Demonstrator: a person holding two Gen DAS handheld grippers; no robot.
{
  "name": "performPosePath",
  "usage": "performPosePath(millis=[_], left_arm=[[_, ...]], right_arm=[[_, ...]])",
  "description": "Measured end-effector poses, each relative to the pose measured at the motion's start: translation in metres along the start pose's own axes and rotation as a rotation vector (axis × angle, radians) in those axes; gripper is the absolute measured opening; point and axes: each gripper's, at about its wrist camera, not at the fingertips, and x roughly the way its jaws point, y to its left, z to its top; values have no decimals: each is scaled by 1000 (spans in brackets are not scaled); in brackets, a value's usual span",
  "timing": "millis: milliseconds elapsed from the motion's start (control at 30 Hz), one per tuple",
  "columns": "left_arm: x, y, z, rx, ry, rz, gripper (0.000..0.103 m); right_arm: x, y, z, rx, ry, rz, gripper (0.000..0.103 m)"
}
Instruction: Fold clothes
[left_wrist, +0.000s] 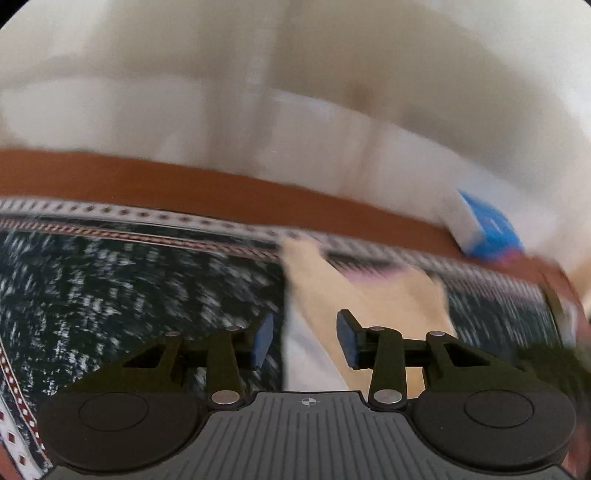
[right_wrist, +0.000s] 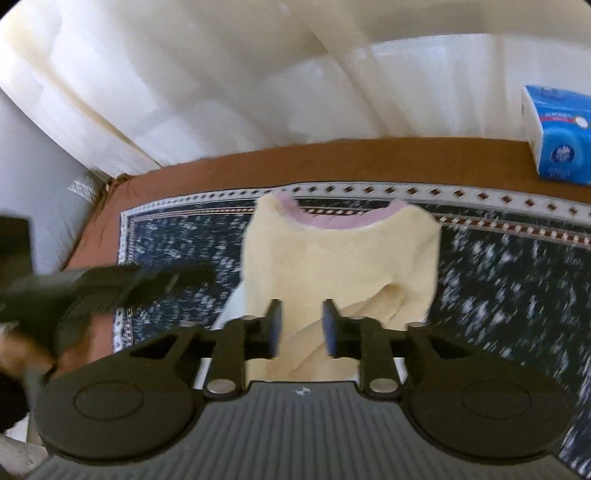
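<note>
A pale yellow top (right_wrist: 340, 258) with a pink neckline lies on a dark speckled rug (right_wrist: 517, 280), its collar toward the rug's patterned border and the brown bed cover (right_wrist: 332, 162) beyond it. A blue tissue box (right_wrist: 561, 136) stands on that brown cover, well apart from the top and off to its right in the right wrist view.

The right gripper (right_wrist: 302, 325) hangs over the near part of the top with its blue pads partly apart; cloth shows in the gap between them, but the pads do not press on it, and nothing is held. The left gripper (left_wrist: 304, 339), seen sharply only in its own blurred view, also stands about half open over the top's near left edge, where a white under-layer shows beside the yellow, and it grips nothing. In the right wrist view it appears as a dark smear to the left of the top.

The top looks already narrowed into a rough column, with a loose fold of fabric bunched at its near right side, so the fold in hand seems to have been laid down and let go. The next move would likely call for both sets of tongs to take the near hem at its two corners and carry it toward the collar, keeping the bunched fold flat so the stack stays square.
</note>
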Motion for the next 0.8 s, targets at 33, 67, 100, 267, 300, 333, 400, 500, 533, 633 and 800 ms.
performPosePath(millis=[33,67,100,267,300,333,400,500,533,633,800], left_arm=[[8,3,6,-32,4,-3,54],[15,6,10,-46,9,-2,54],[23,5,14,-39,16,6,54],[58,0,27,3,64,26,53],[61,2,28,0,70,23,50],[64,2,29,2,76,19,46],[69,3,31,9,87,11,8],[70,6,30,23,84,33,1],[70,7,30,27,79,45,1],[73,12,29,18,82,58,1],[77,16,29,17,81,67,1]], right_arm=[[-1,6,-4,-3,-8,-4,42],[-1,11,-8,-4,-12,-9,42],[0,15,-13,-4,-12,-15,42],[9,24,-28,-2,-18,-101,41],[10,23,-30,4,-17,-112,41],[11,21,-32,16,-13,-117,41],[13,17,-34,38,-11,-123,37],[11,11,-36,71,-21,-127,7],[9,11,-37,83,-29,-126,1],[2,8,-40,119,-53,-126,1],[-4,-4,-57,234,-68,-154,1]])
